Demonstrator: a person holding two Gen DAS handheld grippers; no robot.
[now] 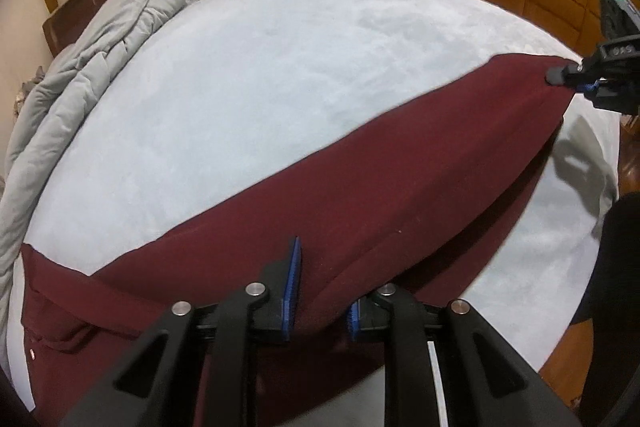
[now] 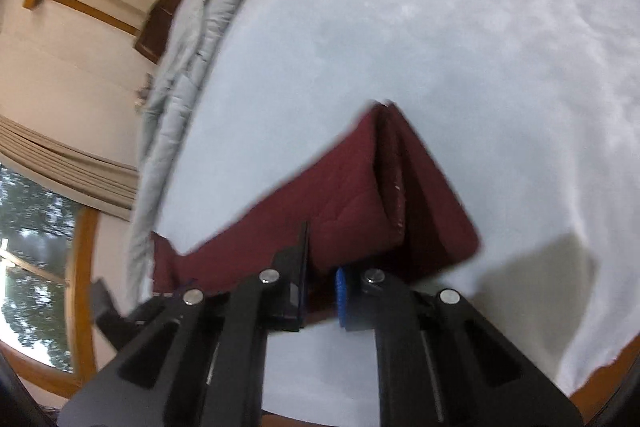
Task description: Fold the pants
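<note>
While both grippers pinch the maroon pants (image 1: 360,195), left gripper (image 1: 320,311) hides its fold (right gripper (image 2: 322,291) view blurred).

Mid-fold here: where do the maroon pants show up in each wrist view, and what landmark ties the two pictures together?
Left wrist: the maroon pants run as a wide band from lower left up to the right edge, where the right tool pinches the far corner.
Right wrist: the pants sit centre-low, rising to a peak just ahead of the fingers.
Shared landmark: the crumpled grey duvet along the bed's left side.
</note>
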